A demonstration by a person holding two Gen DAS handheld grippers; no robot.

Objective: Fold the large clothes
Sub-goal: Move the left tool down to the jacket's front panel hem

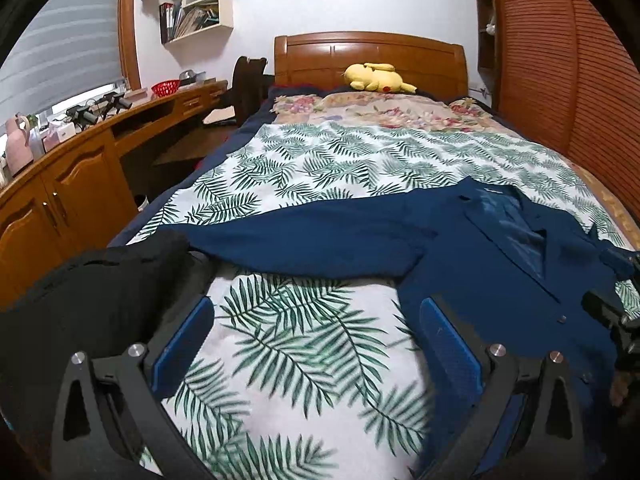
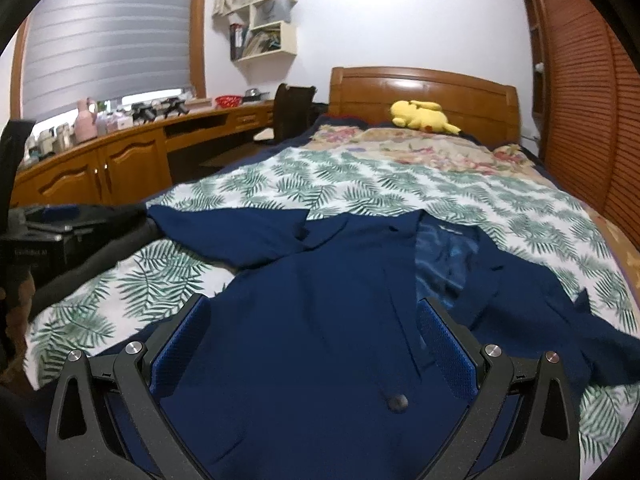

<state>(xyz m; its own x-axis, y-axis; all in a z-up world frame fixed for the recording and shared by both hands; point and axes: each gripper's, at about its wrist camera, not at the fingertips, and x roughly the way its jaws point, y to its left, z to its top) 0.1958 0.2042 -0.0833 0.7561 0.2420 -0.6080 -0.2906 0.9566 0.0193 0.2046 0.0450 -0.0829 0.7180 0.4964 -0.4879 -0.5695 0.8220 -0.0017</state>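
A navy blazer (image 2: 320, 320) is spread flat on the palm-print bedsheet (image 1: 304, 344); the left gripper (image 1: 316, 328) and right gripper (image 2: 314, 328) are held above it, jaws spread wide, nothing gripped.

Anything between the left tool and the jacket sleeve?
Nothing visible. The left tool is open above bare leaf-print sheet, and the navy jacket has its sleeve stretched flat just ahead of the fingertips. The right tool hangs open above the jacket front.
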